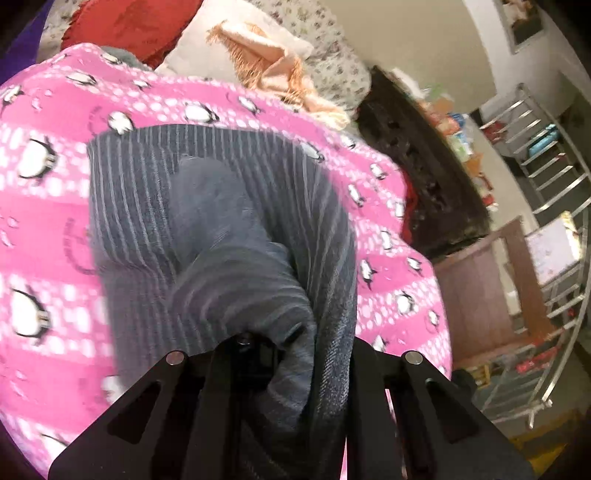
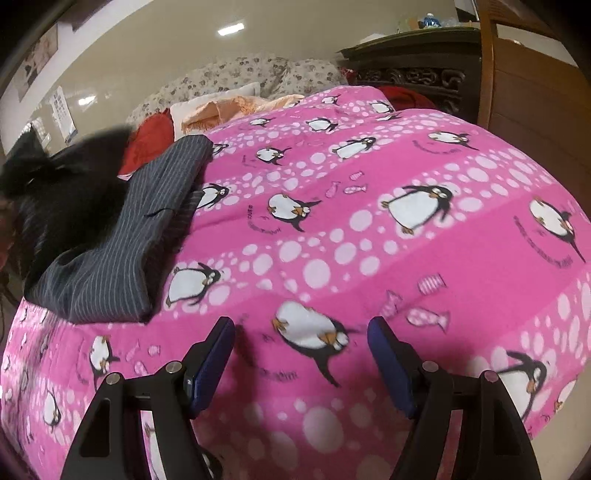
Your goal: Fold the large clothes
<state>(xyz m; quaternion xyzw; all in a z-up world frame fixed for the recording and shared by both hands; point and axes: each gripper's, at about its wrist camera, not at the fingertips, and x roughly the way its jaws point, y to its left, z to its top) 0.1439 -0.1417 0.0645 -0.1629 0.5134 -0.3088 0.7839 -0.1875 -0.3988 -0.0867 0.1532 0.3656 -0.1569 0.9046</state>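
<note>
A dark grey garment with thin pale stripes (image 1: 221,206) lies on a pink penguin-print blanket (image 1: 44,184) that covers the bed. My left gripper (image 1: 291,350) is shut on a bunched edge of this garment, and the cloth rises from the bed up into its jaws. The picture is blurred by motion. In the right wrist view the same garment (image 2: 122,251) sits folded at the left of the blanket (image 2: 406,258). My right gripper (image 2: 301,332) hovers open over bare blanket to the garment's right, with nothing between its blue pads (image 2: 212,354).
At the head of the bed are a red pillow (image 1: 133,22), a white pillow and a peach fringed cloth (image 1: 266,59). A dark carved cabinet (image 2: 413,74) and a wooden unit (image 2: 535,110) stand beside the bed. A metal rack (image 1: 546,155) stands further off. A blurred black shape (image 2: 55,177) is at the left.
</note>
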